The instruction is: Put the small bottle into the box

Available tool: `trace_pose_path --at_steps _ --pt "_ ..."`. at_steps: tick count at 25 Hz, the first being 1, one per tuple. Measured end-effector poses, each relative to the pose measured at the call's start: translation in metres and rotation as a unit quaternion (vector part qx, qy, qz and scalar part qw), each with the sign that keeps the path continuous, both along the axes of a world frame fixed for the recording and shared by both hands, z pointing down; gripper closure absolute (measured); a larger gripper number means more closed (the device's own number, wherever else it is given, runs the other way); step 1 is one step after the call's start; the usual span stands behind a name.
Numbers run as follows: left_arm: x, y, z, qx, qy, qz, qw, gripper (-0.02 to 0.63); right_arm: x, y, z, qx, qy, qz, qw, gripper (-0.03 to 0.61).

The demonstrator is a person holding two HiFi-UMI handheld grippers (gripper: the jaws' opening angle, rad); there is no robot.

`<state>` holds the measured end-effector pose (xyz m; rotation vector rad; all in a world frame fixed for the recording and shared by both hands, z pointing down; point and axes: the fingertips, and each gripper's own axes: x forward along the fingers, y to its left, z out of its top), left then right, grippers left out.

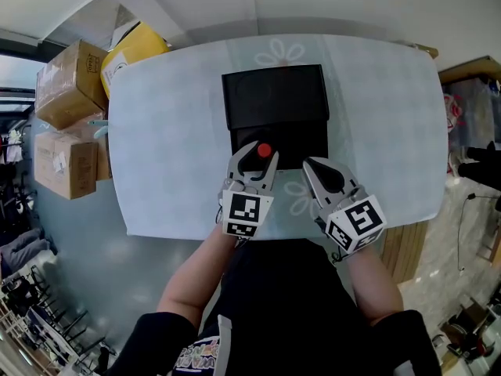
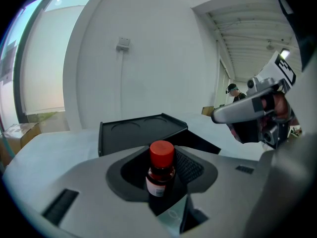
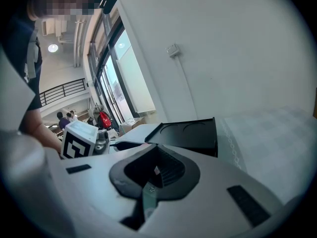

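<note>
The small bottle (image 1: 264, 150), brown with a red cap (image 2: 162, 155), stands upright between the jaws of my left gripper (image 1: 255, 158), which is shut on its body (image 2: 159, 180). It is held over the near left part of the open black box (image 1: 313, 143), whose lid (image 1: 274, 96) lies flat behind it. My right gripper (image 1: 315, 166) is just right of the left one, at the box's near right corner. Its jaws are shut with nothing between them (image 3: 150, 185). The right gripper view shows the black box (image 3: 193, 133) ahead.
The box sits on a white patterned table (image 1: 172, 131). Cardboard boxes (image 1: 66, 84) and a yellow package (image 1: 133, 49) are stacked off the table's left side. A wooden shelf (image 1: 470, 73) stands to the right. A white wall (image 2: 148, 58) lies beyond the table.
</note>
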<state>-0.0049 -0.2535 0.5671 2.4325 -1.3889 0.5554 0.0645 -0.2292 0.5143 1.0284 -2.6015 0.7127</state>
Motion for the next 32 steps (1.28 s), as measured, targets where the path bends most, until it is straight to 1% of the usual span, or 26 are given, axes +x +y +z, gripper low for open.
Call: trace_pose_path --at_steps 11,13,16,24,29,32 --pt "0.001 0.005 0.003 0.014 -0.022 0.005 0.9996 0.463 0.005 0.011 -0.003 0.003 0.000 0.010 1.000 0.569" --pt "0.001 0.008 0.003 0.013 -0.023 0.003 0.9997 0.460 0.006 0.014 -0.007 0.007 0.000 0.009 1.000 0.569" --pt "-0.003 0.013 -0.002 0.021 -0.024 -0.005 0.9995 0.459 0.008 0.019 -0.012 0.014 0.000 0.008 1.000 0.569" --pt "-0.013 0.032 -0.035 0.054 -0.024 -0.033 0.9977 0.459 0.012 0.033 -0.034 0.039 -0.004 0.001 0.999 0.569" --pt "-0.016 0.059 -0.067 0.072 -0.010 -0.049 0.9961 0.459 0.011 0.054 -0.055 0.061 -0.012 -0.007 0.998 0.569" --pt "-0.012 0.079 -0.088 0.086 -0.002 -0.049 0.9951 0.459 0.016 0.071 -0.067 0.075 -0.012 -0.011 0.997 0.569"
